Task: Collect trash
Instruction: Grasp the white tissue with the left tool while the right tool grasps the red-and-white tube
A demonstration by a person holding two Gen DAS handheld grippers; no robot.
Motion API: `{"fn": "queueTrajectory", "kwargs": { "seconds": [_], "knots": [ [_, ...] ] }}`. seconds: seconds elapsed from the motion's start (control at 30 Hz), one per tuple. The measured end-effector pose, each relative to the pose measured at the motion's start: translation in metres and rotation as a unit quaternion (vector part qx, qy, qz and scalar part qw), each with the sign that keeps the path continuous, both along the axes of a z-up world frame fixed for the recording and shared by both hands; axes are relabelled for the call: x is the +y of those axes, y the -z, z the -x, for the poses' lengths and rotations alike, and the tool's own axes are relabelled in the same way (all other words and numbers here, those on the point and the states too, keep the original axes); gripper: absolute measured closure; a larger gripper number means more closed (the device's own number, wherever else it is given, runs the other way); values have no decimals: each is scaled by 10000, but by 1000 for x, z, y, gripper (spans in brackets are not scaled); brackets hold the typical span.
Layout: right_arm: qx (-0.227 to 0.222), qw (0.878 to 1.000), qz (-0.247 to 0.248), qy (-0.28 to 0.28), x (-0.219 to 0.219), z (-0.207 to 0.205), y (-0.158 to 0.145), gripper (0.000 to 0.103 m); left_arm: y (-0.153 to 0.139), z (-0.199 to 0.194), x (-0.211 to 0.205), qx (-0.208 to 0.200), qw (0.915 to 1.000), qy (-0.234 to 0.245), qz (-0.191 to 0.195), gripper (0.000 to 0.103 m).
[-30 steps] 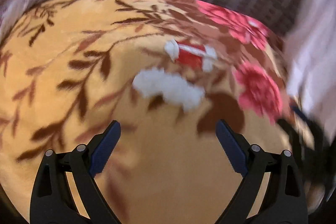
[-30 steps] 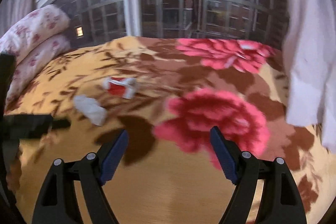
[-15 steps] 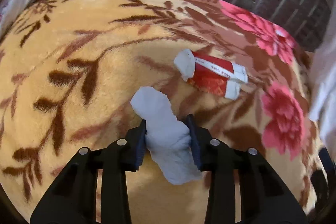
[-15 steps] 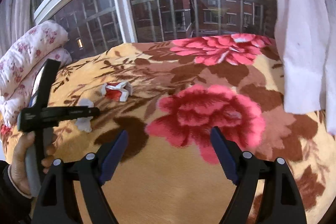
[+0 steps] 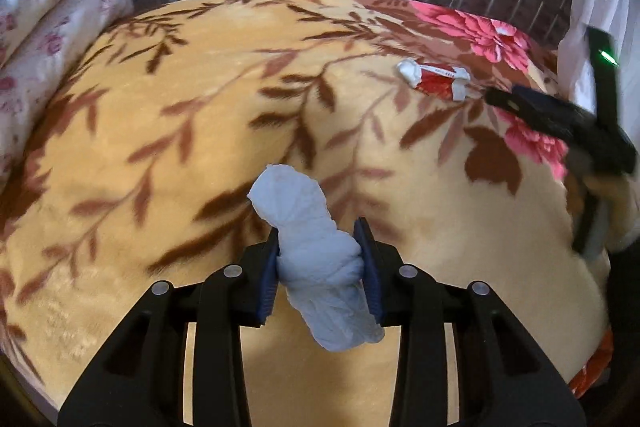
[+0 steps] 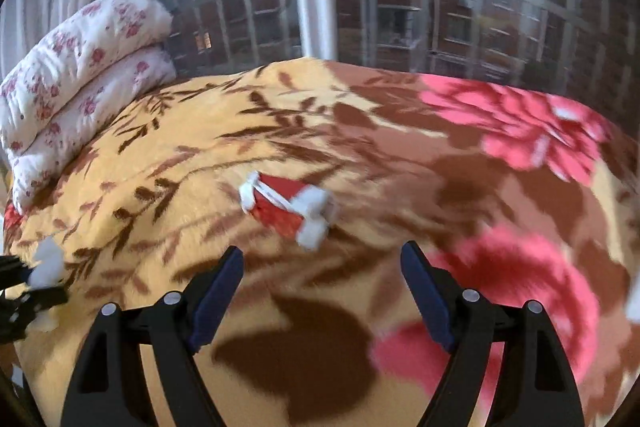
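Left gripper (image 5: 319, 269) pinches a crumpled white tissue wad (image 5: 316, 259) between its blue pads, raised over the near part of the floral blanket (image 5: 200, 131). Right gripper (image 6: 322, 291) hovers with jaws spread wide and nothing between them, just short of a red-and-white wrapper (image 6: 286, 209) lying mid-blanket, toward the window-side edge.

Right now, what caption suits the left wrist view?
Left gripper clamps a crumpled white tissue above a floral blanket.
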State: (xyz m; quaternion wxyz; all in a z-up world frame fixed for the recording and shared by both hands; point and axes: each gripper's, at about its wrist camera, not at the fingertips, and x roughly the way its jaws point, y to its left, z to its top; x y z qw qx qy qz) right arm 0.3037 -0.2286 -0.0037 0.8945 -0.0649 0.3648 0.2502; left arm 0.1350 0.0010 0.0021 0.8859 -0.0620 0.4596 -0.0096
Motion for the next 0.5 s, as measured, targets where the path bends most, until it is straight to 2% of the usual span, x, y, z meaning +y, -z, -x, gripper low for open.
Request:
{"fn": "queueTrajectory", "kwargs": {
  "seconds": [0.2,0.33,0.37,0.4,0.43,0.47,0.5],
  "knots": [
    [70,9969,406,-674,30,-45,17,24,12,6,4,-47,9999,80,-110,69],
    [394,9937,386,-976,40,-74,31,26,20,2,4,-25,9999,149,-69,69],
    [478,9931,312,-1025,42,-79,34,31,22,1,4,-12,9999,155,-60,69],
    [529,9927,221,-1062,43,-81,36,43,24,1,4,2,9999,164,-36,69],
    [596,9921,52,-1102,45,-83,36,60,25,0,4,14,9998,173,-18,69],
    [616,9919,-16,-1113,47,-82,35,65,27,-1,3,30,9998,175,-5,69],
    [603,9922,-46,-1092,49,-79,33,76,28,-1,3,31,9998,183,-6,69]
  ]
}}
